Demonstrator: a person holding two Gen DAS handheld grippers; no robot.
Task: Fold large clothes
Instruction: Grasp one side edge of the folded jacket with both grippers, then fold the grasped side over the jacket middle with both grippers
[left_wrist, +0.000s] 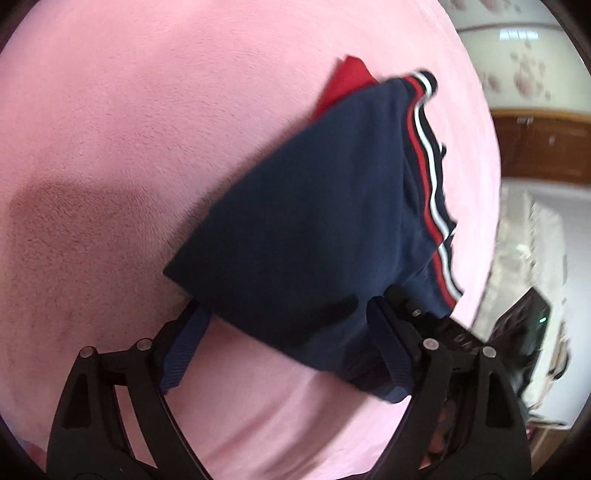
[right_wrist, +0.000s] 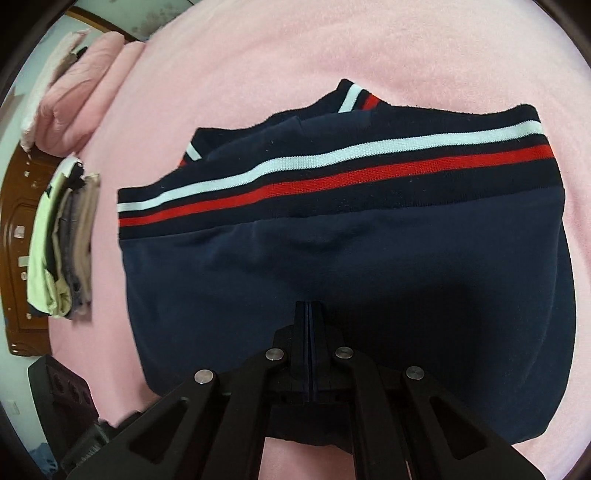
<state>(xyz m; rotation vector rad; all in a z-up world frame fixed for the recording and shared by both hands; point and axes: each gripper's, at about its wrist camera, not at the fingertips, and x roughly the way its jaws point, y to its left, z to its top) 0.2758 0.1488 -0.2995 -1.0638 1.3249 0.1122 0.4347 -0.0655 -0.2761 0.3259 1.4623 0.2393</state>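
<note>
A folded navy garment (right_wrist: 388, 258) lies on a pink bed (right_wrist: 258, 55). The right hand-held gripper (right_wrist: 309, 314) is pinched narrow over its near edge; the left hand-held gripper (left_wrist: 291, 325) is spread wide around it. The fold is best pressed flat, edges aligned. Its long axis runs sideways in the right view, striped hem (right_wrist: 332, 166) farthest.

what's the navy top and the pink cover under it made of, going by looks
Navy garment: looks like a soft matte cotton-type knit, draping in smooth folds; its striped band looks ribbed, though the fibre can't be confirmed. Pink cover: seems a fleece or plush fabric, judging by its fuzzy, napped, non-shiny surface.
</note>
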